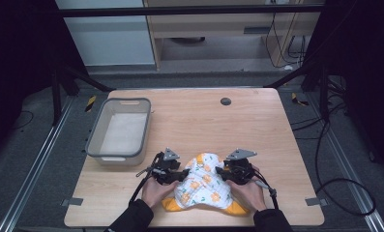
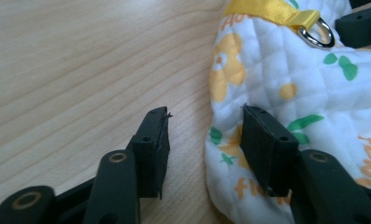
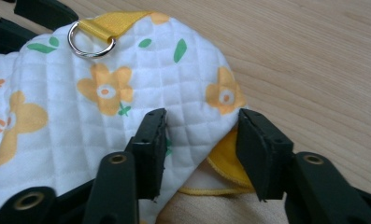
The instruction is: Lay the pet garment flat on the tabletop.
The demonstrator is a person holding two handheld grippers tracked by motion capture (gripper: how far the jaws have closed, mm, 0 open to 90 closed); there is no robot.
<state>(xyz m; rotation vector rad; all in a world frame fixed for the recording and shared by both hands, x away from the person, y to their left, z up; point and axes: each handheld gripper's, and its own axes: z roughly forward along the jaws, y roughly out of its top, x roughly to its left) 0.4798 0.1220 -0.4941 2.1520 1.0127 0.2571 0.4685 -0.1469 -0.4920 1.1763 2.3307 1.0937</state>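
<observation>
High view showed the quilted bib [image 1: 203, 186] at the table's [image 1: 257, 125] 6 o'clock edge, left gripper [image 1: 172, 173] and right gripper [image 1: 230, 173] straddling its 9 and 3 o'clock edges, jaws apart, grasp unfinished, lift judged pending.

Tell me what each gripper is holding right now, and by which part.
Nothing is firmly held yet. The left gripper straddles one side edge of the quilted flower-print cloth; the right gripper straddles the opposite edge. Both sets of jaws stand open around the fabric.
</observation>
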